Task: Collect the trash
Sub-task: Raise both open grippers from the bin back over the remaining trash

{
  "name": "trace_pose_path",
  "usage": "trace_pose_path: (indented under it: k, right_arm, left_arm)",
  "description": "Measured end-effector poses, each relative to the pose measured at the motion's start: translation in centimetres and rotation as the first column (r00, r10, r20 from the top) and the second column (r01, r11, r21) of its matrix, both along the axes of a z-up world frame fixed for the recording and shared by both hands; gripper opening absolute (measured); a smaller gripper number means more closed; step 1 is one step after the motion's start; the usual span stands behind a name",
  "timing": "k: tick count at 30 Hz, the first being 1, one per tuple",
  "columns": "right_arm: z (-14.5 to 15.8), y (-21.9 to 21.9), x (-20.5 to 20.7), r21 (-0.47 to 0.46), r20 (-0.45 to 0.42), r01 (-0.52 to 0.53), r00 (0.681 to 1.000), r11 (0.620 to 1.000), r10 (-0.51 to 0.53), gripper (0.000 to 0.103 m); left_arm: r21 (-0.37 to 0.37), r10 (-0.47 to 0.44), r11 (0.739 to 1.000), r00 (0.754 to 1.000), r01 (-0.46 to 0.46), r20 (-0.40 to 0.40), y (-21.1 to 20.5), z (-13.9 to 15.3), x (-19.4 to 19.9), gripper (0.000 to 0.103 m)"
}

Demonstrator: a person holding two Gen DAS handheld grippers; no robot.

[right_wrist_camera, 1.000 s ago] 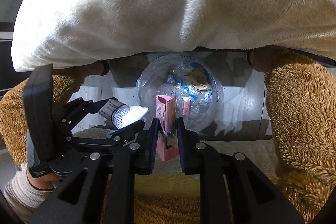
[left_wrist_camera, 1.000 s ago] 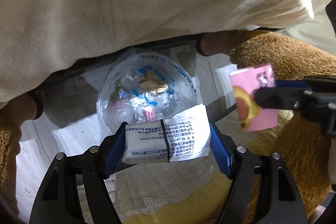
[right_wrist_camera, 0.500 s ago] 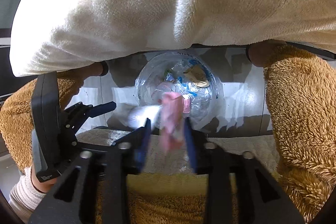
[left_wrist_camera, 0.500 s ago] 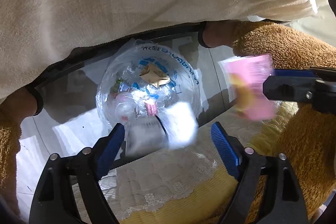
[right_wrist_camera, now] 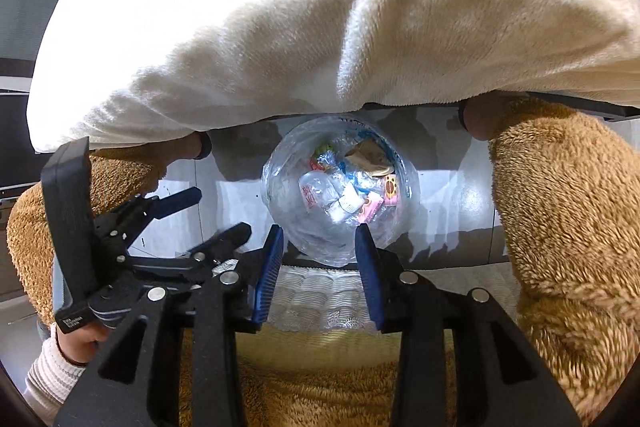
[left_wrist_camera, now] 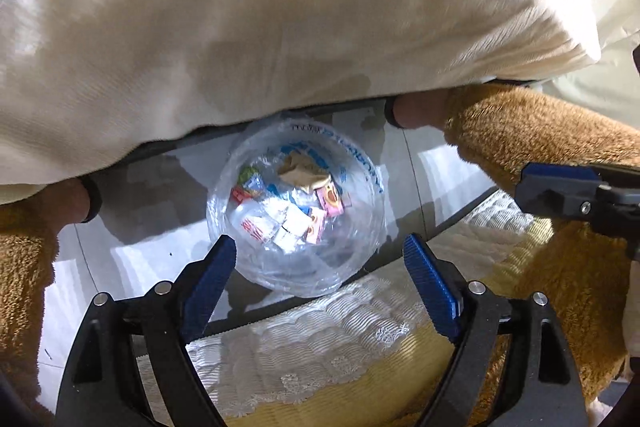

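Clear plastic lines the trash bag (left_wrist_camera: pixel 296 267) on the floor below both claws, wrappers, a crumpled brown paper (left_wrist_camera: pixel 300 173) and pink cartons (left_wrist_camera: pixel 330 199) already inside. Left gripper (left_wrist_camera: pixel 320 263) gapes wide and empty; right gripper (right_wrist_camera: pixel 318 251) stands parted, empty too. Risk, I judge: the limp bag rim could fold inward and later drops land outside. Blue print on the bag is unreadable.

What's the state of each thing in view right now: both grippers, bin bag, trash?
left gripper: fingers wide open, nothing between them
right gripper: fingers apart, nothing between them
clear bin bag: mouth open, below both grippers, partly filled
pink cartons: lying inside the bag
white packet: lying inside the bag
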State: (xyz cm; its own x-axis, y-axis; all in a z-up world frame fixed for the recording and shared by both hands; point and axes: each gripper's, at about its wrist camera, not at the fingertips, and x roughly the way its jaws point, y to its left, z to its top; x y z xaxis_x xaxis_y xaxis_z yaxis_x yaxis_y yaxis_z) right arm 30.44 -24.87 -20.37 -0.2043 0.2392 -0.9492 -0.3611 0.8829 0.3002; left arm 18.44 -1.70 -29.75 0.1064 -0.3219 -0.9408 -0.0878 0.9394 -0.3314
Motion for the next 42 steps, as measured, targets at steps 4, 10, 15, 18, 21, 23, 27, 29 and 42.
trace_pose_path:
  k: [4, 10, 15, 18, 21, 23, 27, 29, 42]
  right_arm:
    - [1.3, -0.1, -0.6, 0.004, 0.028, -0.007, 1.0, 1.0, 0.007, 0.038]
    - [4.7, -0.1, -1.5, 0.029, 0.102, -0.009, 0.995, 1.0, 0.006, 0.038]
    - [8.4, 0.2, -2.5, 0.061, 0.179, -0.029, 0.984, 0.998, 0.018, 0.038]
    - [10.5, 0.5, -3.1, 0.076, 0.23, -0.039, 0.973, 0.996, 0.02, 0.038]
    - [12.4, 0.9, -3.1, 0.091, 0.272, -0.049, 0.962, 0.995, 0.023, 0.038]
    - [13.6, 1.3, -3.1, 0.101, 0.295, -0.059, 0.955, 0.993, 0.027, 0.038]
    - [14.8, 2.1, -2.5, 0.112, 0.319, -0.073, 0.947, 0.991, 0.034, 0.038]
    - [14.8, 2.4, -2.1, 0.116, 0.318, -0.077, 0.947, 0.99, 0.037, 0.038]
    - [12.1, 4.7, 3.0, 0.099, 0.264, -0.084, 0.963, 0.991, 0.055, 0.038]
  left_arm:
    - [0.0, 0.011, 1.0, 0.999, -0.011, 0.049, 0.4, 1.7, -0.2, 0.084]
    - [0.011, 0.016, 1.0, 0.988, -0.017, 0.154, 0.8, 5.9, -0.8, 0.084]
    - [0.037, 0.032, 0.998, 0.968, -0.043, 0.249, 2.0, 9.6, -1.4, 0.084]
    - [0.049, 0.051, 0.996, 0.95, -0.069, 0.308, 2.9, 11.9, -1.7, 0.084]
    - [0.062, 0.066, 0.994, 0.931, -0.095, 0.359, 3.8, 14.0, -1.8, 0.084]
    - [0.063, 0.08, 0.992, 0.92, -0.113, 0.384, 4.4, 15.0, -1.6, 0.084]
    - [0.069, 0.091, 0.989, 0.904, -0.131, 0.418, 5.4, 16.7, -1.0, 0.084]
    - [0.074, 0.09, 0.988, 0.9, -0.134, 0.427, 5.8, 17.1, -0.5, 0.084]
    - [0.084, 0.1, 0.986, 0.911, -0.145, 0.4, 8.2, 16.0, 4.9, 0.084]
